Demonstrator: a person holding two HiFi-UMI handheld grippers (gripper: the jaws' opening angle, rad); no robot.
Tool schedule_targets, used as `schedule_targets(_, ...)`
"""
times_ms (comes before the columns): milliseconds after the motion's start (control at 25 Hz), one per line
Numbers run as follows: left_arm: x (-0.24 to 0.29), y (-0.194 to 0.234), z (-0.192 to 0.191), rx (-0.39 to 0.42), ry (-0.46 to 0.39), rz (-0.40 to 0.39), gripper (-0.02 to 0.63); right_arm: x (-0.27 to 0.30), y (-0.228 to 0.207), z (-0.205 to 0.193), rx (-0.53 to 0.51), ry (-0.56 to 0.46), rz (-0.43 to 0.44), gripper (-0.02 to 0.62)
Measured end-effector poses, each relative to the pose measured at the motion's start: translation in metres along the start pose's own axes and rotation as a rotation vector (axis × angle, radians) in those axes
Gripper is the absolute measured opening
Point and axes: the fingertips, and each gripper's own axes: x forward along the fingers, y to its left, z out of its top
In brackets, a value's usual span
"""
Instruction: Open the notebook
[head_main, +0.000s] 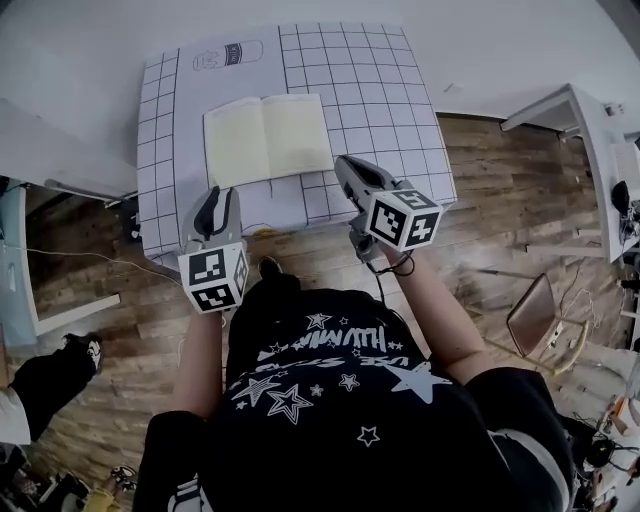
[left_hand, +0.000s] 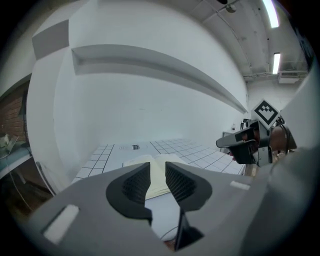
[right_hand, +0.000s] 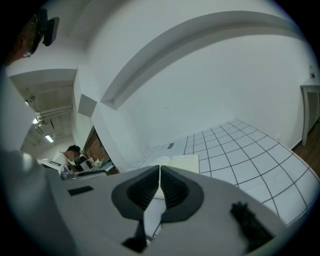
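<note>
Left gripper (left_hand: 157, 176) gapes empty, right gripper (right_hand: 159, 176) is closed, both short of the open notebook (head_main: 268, 138) (probably light and floppy; pinch a page edge).

Gridded table (head_main: 385, 95) stands on wooden floor (head_main: 490, 235).

No legible txt, shirt print (head_main: 330, 345) unclear, mat label (head_main: 228, 55) too small

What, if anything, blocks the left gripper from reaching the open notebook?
Probably nothing. The left gripper hangs over the near edge of the grid mat, its jaws apart and empty. Only bare mat lies between it and the notebook, which lies open and flat just ahead.
</note>
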Motion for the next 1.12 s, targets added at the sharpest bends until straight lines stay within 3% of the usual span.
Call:
schedule_targets(280, -0.045, -0.058, -0.002, 0.0, -0.037, 0.048, 0.08, -0.077, -0.001, -0.016, -0.032, -0.023, 0.058, 0.017)
schedule_targets(640, -0.102, -0.149, -0.006, 0.025, -0.065, 0.029, 0.032, -0.155, -0.005, -0.04, -0.042, -0.023, 0.11, 0.017)
schedule_targets(1120, -0.154, -0.182, -0.02, -0.022, -0.079, 0.023, 0.009, -0.177, 0.029, -0.076, -0.092, 0.024, 0.198, 0.015)
